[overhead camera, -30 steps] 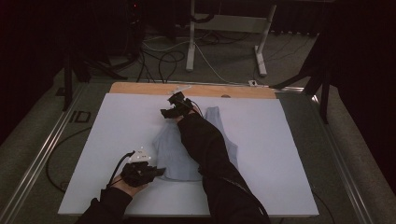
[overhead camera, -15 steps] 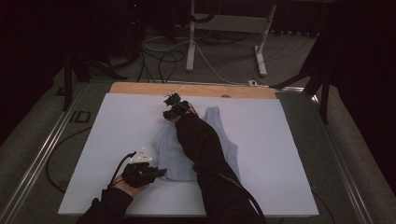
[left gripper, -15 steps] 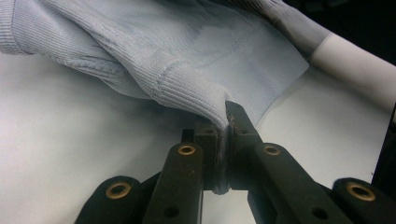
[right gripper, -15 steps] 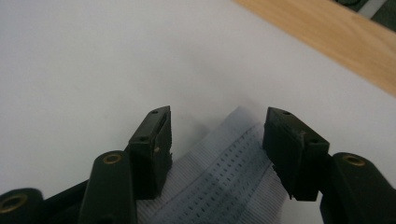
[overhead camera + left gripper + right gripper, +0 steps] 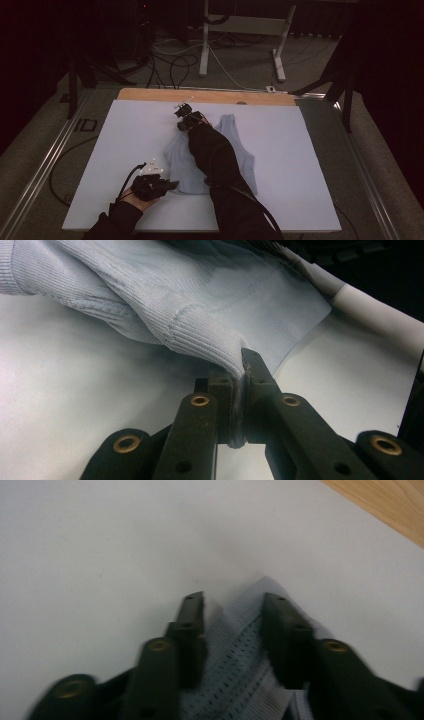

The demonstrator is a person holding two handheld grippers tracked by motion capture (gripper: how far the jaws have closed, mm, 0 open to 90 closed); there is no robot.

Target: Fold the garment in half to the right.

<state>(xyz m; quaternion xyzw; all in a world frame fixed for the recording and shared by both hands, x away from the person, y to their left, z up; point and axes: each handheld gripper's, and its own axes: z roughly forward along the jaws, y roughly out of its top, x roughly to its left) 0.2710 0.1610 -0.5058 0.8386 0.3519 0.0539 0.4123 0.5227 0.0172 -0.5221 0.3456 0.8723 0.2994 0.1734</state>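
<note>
Right tongs (image 5: 234, 605) lowered, closing | sleeve hides top (image 5: 240, 155) middle

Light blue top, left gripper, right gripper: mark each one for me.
light blue top (image 5: 243, 161): high view, bare right side of its body.
left gripper (image 5: 243, 371): left gripper view, jaws clamped on a ribbed corner.
right gripper (image 5: 234, 609): right gripper view, strap end between jaw tips.

Sleeve (image 5: 215, 155) hides garment (image 5: 245, 160) middle; right claw (image 5: 232, 610) view blurred.
</note>
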